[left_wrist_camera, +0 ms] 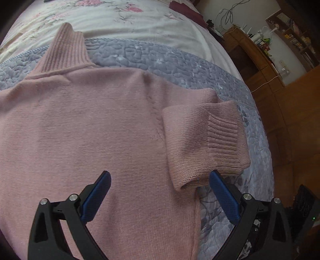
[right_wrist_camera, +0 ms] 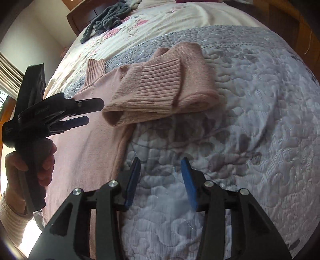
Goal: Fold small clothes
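Barely started: pink knitted turtleneck sweater (left_wrist_camera: 90,124) laid flat on the bed's grey quilt (right_wrist_camera: 250,120), one ribbed-cuff sleeve (left_wrist_camera: 202,140) folded inward. Left tool (left_wrist_camera: 160,180) and right tool (right_wrist_camera: 160,164) are both held open, nothing gripped.

A pink sweater (left_wrist_camera: 84,130) lies spread flat on a grey quilted blanket (left_wrist_camera: 180,66), its ribbed turtleneck collar (left_wrist_camera: 64,50) pointing away toward a floral sheet (left_wrist_camera: 120,18); one sleeve (left_wrist_camera: 204,140) is folded back, its ribbed cuff (left_wrist_camera: 226,140) resting at the sweater's edge; the left gripper (left_wrist_camera: 160,176) hangs above the fabric, jaws spread wide, the blue pads (left_wrist_camera: 96,198) clasping nothing; wooden furniture (left_wrist_camera: 252,58) stands beyond the bed, cluttered on top.
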A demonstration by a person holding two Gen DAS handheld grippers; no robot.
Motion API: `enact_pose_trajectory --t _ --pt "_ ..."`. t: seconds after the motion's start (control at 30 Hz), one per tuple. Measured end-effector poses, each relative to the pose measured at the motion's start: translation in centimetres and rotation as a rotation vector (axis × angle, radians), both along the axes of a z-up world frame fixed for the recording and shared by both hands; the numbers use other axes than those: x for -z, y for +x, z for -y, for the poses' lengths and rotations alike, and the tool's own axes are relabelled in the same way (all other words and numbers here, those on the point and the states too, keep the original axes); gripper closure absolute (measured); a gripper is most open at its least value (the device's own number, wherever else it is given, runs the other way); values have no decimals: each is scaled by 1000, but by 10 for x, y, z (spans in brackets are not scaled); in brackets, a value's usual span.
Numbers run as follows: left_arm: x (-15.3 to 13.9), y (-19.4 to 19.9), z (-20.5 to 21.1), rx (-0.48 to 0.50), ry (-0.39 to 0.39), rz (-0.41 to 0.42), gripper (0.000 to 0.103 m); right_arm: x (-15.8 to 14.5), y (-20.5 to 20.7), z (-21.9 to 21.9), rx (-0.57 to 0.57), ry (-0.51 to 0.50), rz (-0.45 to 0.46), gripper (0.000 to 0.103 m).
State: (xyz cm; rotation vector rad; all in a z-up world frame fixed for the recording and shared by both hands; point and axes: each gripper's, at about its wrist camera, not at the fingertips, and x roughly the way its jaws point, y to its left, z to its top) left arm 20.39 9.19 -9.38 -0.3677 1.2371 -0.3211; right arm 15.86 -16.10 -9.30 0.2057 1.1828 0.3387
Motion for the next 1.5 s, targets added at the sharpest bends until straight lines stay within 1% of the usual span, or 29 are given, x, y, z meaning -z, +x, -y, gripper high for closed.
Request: enact_pose_trajectory --t 0.13,0.2,0.23,0.27,0.3,0.33,0.43,0.47,0.57,0.6,0.67,0.73,0.9,1.0,1.07,1.13,1.2,1.23,1.27,1.33,1.37,1.4,1.47,1.5 --pt "15 10 16 -26 -39 -34 6 4 -8 24 39 9 2 60" --pt "15 10 20 -28 -38 -15 7 6 -9 27 52 14 -1 60" --pt "13 10 23 -20 -34 -5 23 8 -9 29 58 15 -3 60" --pt "12 10 26 -4 -41 -6 64 10 -9 29 63 16 -5 60" --pt "12 10 28 8 -53 -21 70 11 -9 28 67 17 -5 60" --pt "10 9 27 5 -59 -19 69 11 -9 28 72 21 -6 60" --pt "2 7 28 27 -74 22 85 10 -7 22 79 32 -4 60" --pt "-3 6 25 26 -75 35 87 9 -7 20 80 28 -3 60" --pt "-18 0 3 1 -85 87 88 3 -1 11 85 23 1 60" --pt "-25 -3 -7 -9 -77 110 88 1 1 9 87 27 3 60" --pt "-37 -9 -30 -24 -26 163 88 -3 4 9 93 40 7 60" --pt "-44 -12 -56 -49 22 197 88 -7 10 7 102 56 10 60" --pt "-48 -21 -127 -125 86 209 88 -7 36 -5 122 122 -18 60" --pt "-41 -22 -158 -154 110 191 88 -1 58 -21 121 127 -47 60" --pt "-31 -20 -171 -170 96 169 88 4 74 -33 114 126 -70 53" --pt "-22 -20 -177 -174 81 150 88 11 87 -45 111 130 -93 53" --pt "-15 -21 -177 -171 86 144 88 16 96 -54 107 142 -110 53" --pt "-11 -22 -177 -167 87 141 88 18 99 -57 105 148 -118 60" --pt "-8 -22 -178 -166 92 138 88 21 101 -60 102 156 -129 69" --pt "-2 -22 -181 -169 101 129 88 23 99 -60 107 170 -138 72" --pt "1 -22 -184 -173 102 122 88 24 97 -60 104 162 -138 74" --pt "4 -22 -189 -181 105 114 88 25 95 -61 96 136 -143 77" --pt "11 -23 -200 -199 115 100 87 29 90 -63 75 74 -158 88" --pt "13 -24 -206 -213 118 95 87 31 88 -63 70 56 -164 89"
